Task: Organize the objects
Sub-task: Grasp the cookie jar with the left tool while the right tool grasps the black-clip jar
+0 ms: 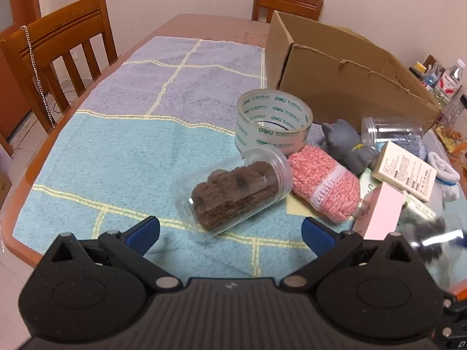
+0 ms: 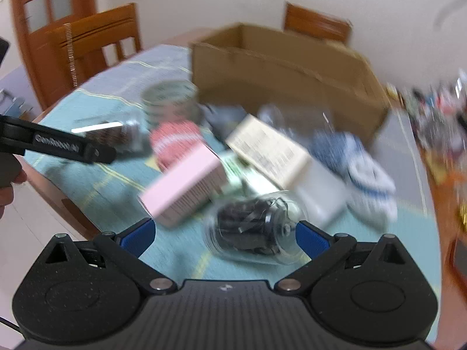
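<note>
Left wrist view: left gripper (image 1: 230, 234), jaws spread wide and holding nothing, poised over the near edge of the table (image 1: 204, 24) with a clear jar of brown lumps (image 1: 233, 192) lying on its side just ahead between the blue pads (image 1: 146, 233). Right wrist view, badly blurred: right gripper (image 2: 224, 237), jaws equally wide and empty, aimed at a clear jar of dark contents (image 2: 254, 230) lying near the same edge. Judged step: picking a jar for the cardboard box (image 1: 344, 78), which stands open toward the far right corner. Best done by closing across the jar's round body near its middle, squarely, since a smooth cylinder on its side will roll or squirt out of an off-centre pinch; lift clear of the heap before swinging to the box. Count on the checked cloth (image 1: 122, 151): clear jars, three, the third (image 1: 391, 131) against the box wall, contents unclear; tape roll (image 1: 274, 119), one, just behind the brown jar; pink knitted bundle (image 1: 324, 186), one, touching that jar's lid end; grey cat figure (image 1: 350, 145), one; pink carton (image 1: 382, 213), one; cream printed carton (image 1: 405, 172), one, tilted atop the heap; blue-and-white fabric items (image 2: 359, 172), number uncertain. Chairs, two visible. Further clutter along the right edge is too small to itemise.
</note>
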### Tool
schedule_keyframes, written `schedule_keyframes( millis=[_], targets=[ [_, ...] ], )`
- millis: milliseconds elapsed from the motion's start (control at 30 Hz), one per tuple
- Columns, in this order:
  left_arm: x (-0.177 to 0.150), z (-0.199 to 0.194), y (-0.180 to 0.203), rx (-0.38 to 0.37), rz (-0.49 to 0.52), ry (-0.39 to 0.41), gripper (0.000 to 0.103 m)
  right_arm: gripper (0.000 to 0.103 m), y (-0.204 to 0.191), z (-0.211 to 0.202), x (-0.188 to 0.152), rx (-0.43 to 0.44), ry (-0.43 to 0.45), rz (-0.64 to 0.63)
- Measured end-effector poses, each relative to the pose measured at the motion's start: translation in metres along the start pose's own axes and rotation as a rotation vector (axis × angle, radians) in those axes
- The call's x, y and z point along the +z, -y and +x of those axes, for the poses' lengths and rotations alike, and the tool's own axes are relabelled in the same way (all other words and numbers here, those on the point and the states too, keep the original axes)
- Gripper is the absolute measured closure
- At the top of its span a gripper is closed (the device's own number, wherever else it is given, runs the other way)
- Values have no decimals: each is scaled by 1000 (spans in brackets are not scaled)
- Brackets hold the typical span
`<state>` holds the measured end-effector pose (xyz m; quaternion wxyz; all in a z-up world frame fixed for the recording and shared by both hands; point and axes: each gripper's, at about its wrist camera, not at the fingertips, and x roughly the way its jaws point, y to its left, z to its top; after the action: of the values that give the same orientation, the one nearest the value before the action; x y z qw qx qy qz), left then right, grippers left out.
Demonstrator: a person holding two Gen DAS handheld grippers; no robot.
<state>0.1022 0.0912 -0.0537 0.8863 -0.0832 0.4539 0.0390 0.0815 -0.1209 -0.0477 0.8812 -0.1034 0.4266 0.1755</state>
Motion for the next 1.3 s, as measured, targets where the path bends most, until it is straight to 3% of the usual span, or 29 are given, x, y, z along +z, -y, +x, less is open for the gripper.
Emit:
schedule_keyframes(
  millis=[167, 600, 733, 967, 1300],
  targets=[
    [7, 12, 8, 36, -37, -8, 1, 0, 25, 9, -15, 7, -62, 126],
    [22, 35, 18, 169, -181, -3, 1, 0, 24, 14, -16, -21, -82, 143],
    [19, 32, 10, 172, -158, -11, 1, 0, 22, 18, -14, -28, -90, 149],
    [6, 19, -6, 200, -28, -8, 1, 0, 21, 25, -10, -46, -113, 167],
    [13, 28, -3, 195, -32, 0, 1, 0, 28, 44, -2, -114, -151, 279]
  ],
)
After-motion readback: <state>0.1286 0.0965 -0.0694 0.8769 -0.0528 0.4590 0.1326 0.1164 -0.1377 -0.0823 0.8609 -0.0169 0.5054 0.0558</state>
